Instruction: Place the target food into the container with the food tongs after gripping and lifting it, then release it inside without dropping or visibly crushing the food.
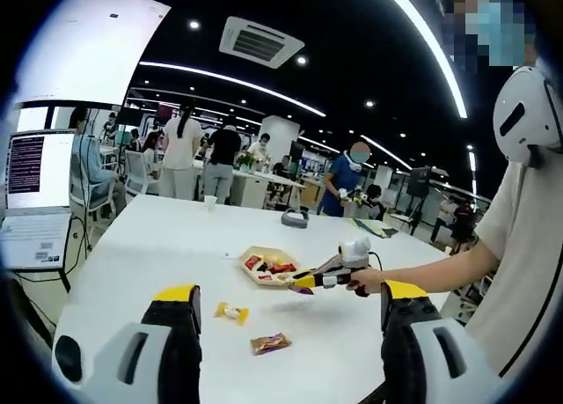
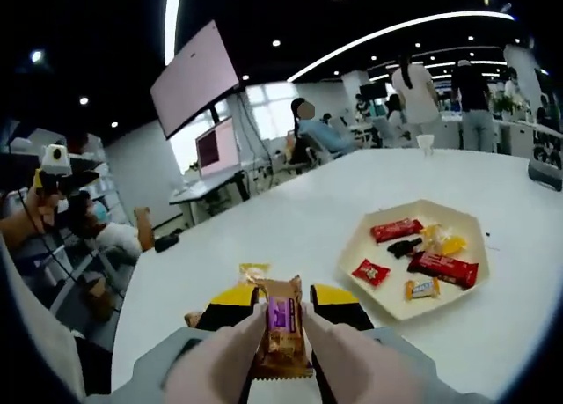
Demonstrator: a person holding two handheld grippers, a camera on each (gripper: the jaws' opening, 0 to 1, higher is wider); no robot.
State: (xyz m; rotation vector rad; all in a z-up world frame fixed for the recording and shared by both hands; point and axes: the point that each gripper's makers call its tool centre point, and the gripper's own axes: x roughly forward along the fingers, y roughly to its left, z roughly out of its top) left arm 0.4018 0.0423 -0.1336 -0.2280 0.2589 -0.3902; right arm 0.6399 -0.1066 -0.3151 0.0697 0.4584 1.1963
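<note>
A snack packet (image 2: pixel 283 329), orange-brown with a purple label, is pinched between the jaws of my right gripper (image 2: pixel 283 312), raised above the white table. The beige hexagonal tray (image 2: pixel 396 288) lies ahead and to the right, holding several wrapped snacks. In the left gripper view the right gripper (image 1: pixel 305 281) carries the packet (image 1: pixel 302 290) just beside the tray (image 1: pixel 251 253). My left gripper (image 1: pixel 290 291) is open with nothing between its jaws, high above the table's near side. A yellow candy (image 1: pixel 231 312) and a brown packet (image 1: pixel 270 342) lie loose on the table.
An open laptop (image 1: pixel 35 202) stands at the table's left edge. A paper cup (image 1: pixel 209 203) and a grey object (image 1: pixel 295 217) sit at the far side. People stand and sit beyond the table. The person holding the grippers (image 1: pixel 528 237) is at the right.
</note>
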